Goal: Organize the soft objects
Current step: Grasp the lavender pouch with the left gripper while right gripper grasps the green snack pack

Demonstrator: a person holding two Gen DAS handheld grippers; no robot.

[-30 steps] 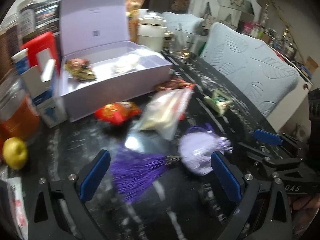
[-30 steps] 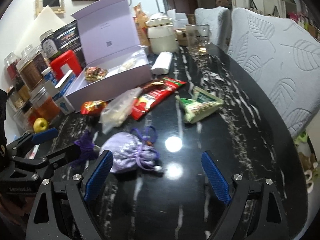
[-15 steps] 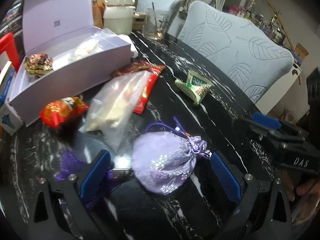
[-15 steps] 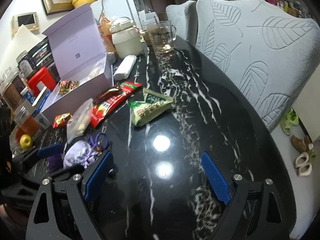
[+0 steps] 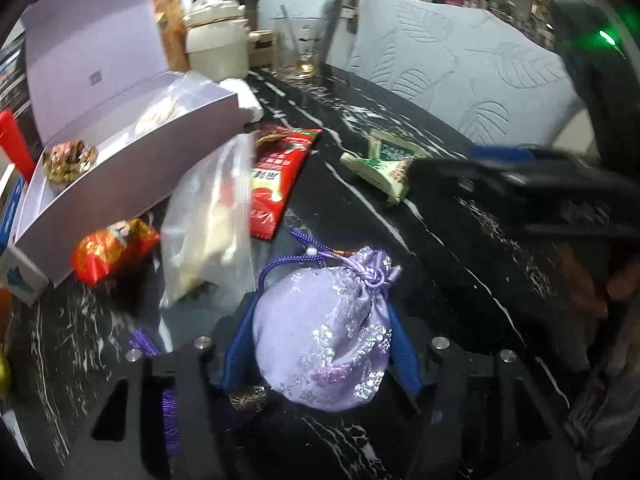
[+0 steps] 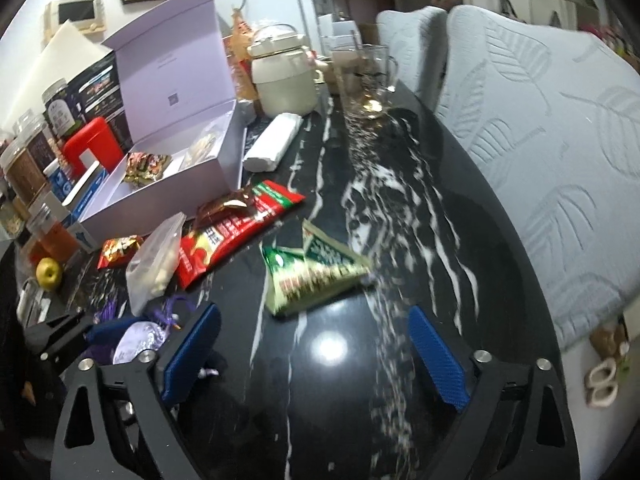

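Lilac brocade drawstring pouch (image 5: 324,332), round and stuffed, sits in the left wrist view squarely between the left gripper (image 5: 320,344) and its blue padded fingers (image 5: 236,344), which have just been closing and now pinch its sides; taking the fat middle makes sense, since the soft cloth gives and the cord at the neck would slip. Whether the pouch rests on the black marble-veined worktop (image 5: 440,248) or is lifted I cannot tell, as the gripper body hides its underside. Just beyond lie a clear zip bag of pale pieces (image 5: 212,228), a red foil snack packet (image 5: 114,248) and a long red sachet (image 5: 276,184), all near the open lilac gift box (image 5: 132,184), probably the place meant for soft things, since a gold-wrapped sweet (image 5: 68,160) is already inside.

In the right wrist view the right gripper (image 6: 316,344) has just been opening; its fingers are spread wide with nothing between them, above bare worktop. A green triangular packet (image 6: 312,272) lies just ahead, likely its target. At lower left the pouch shows in the other gripper.
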